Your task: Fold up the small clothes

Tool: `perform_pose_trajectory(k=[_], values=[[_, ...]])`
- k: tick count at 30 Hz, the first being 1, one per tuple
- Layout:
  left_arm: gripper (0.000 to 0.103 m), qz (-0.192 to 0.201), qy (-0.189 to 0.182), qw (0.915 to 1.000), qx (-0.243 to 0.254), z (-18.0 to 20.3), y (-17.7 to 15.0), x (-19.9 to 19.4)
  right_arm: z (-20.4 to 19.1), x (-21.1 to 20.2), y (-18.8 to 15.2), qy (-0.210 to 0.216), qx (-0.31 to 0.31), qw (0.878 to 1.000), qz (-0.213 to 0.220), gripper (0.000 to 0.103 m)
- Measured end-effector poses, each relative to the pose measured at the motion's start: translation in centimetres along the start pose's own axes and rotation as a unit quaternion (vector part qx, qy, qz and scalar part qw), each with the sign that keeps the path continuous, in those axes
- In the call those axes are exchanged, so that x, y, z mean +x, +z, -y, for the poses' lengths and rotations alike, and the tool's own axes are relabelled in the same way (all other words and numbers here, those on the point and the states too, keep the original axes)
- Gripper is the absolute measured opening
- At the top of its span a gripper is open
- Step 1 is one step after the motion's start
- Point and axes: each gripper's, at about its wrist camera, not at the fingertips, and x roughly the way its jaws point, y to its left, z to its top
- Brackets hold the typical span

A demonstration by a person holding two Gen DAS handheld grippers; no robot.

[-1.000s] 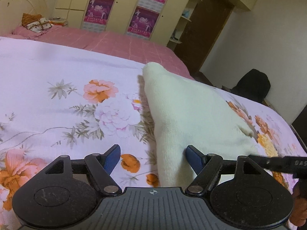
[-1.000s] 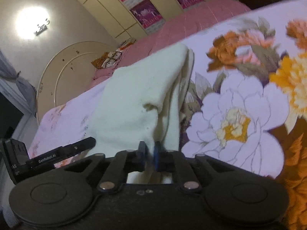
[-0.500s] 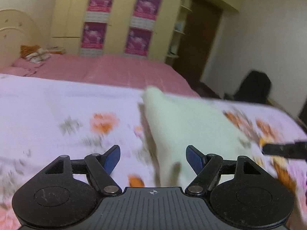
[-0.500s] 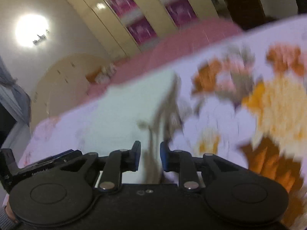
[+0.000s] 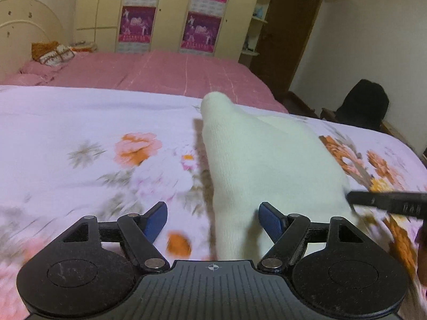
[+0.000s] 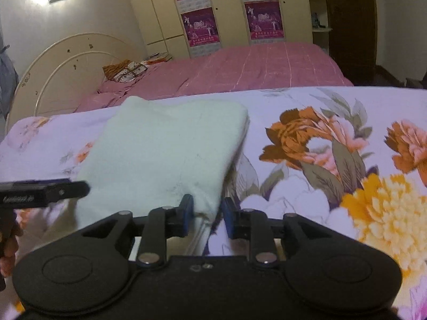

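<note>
The right gripper [image 6: 206,214] has just been opening its jaws, and now there's a narrow gap between the blue pads; the near corner of the cream knit garment [image 6: 165,154] sits in that gap, but the pads are clear of it, so nothing is held. Over to the left gripper [image 5: 212,220]: jaws spread wide, blue pads well apart, the garment's near end lying between them, untouched. Nothing gripped there either.

The garment itself is pale cream, fine-ribbed, folded into a thick flat slab with soft rounded edges. It lies on the floral bedspread [image 6: 333,160], lilac with orange and pink blooms. No containers in sight.

From the right wrist view it reads as a long rectangle, its long axis running away from the gripper towards the pink bed [image 6: 253,72]. From the left wrist view it tapers to a rounded far tip [image 5: 214,101], pointing the same way, towards the wardrobe [image 5: 170,13] with its magenta posters.
</note>
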Motion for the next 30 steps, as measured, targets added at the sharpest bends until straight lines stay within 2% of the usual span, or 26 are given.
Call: perform_pose_trajectory(k=[4, 7, 8, 9, 11, 15, 16, 17, 18, 25, 28, 30], values=[[0.075, -0.028, 0.009, 0.9993, -0.022, -0.8, -3.6, -2.2, -0.4, -3.7, -1.6, 0.041, 0.003, 0.999, 0.019, 0.023], [0.075, -0.02, 0.013, 0.9994, -0.024, -0.7, -5.8, -3.7, -1.1, -4.1, -3.7, 0.061, -0.007, 0.998, -0.015, 0.025], [0.075, -0.021, 0.016, 0.9993, -0.026, -0.5, -6.0, -4.0, -1.2, -3.8, -4.6, 0.06, -0.015, 0.998, -0.03, 0.024], [0.075, -0.023, 0.019, 0.9992, -0.028, -0.4, -6.1, -4.2, -1.3, -3.6, -5.6, 0.05, -0.022, 0.998, -0.039, 0.028], [0.075, -0.025, 0.025, 0.9991, -0.023, -0.1, -6.1, -4.4, -0.8, -3.9, -6.6, 0.052, -0.004, 0.998, -0.034, 0.03], [0.075, -0.029, 0.035, 0.9989, -0.015, 0.3, -5.1, -4.5, -0.2, -4.6, -6.3, 0.052, 0.034, 0.998, -0.034, 0.041], [0.08, -0.027, 0.037, 0.9989, -0.009, 0.4, -4.8, -4.6, 0.2, -4.9, -6.0, 0.057, 0.048, 0.997, -0.03, 0.044], [0.093, -0.026, 0.04, 0.9989, -0.002, 0.5, -4.6, -4.6, 0.7, -5.1, -5.8, 0.062, 0.067, 0.996, -0.023, 0.05], [0.096, -0.023, 0.042, 0.9988, 0.004, 0.7, -4.4, -4.6, 1.0, -5.5, -5.6, 0.063, 0.08, 0.995, -0.017, 0.051], [0.097, -0.012, 0.018, 0.9992, 0.034, 0.9, -2.3, -3.9, 3.0, -5.9, -4.5, 0.075, 0.122, 0.99, 0.01, 0.052], [0.096, -0.004, -0.014, 0.9988, 0.046, 1.0, -0.9, -2.5, 4.1, -5.1, -3.6, 0.092, 0.15, 0.984, 0.025, 0.055], [0.095, -0.004, -0.039, 0.9987, 0.032, 0.6, 0.4, -1.2, 5.0, -4.1, -3.1, 0.105, 0.172, 0.979, 0.032, 0.057]])
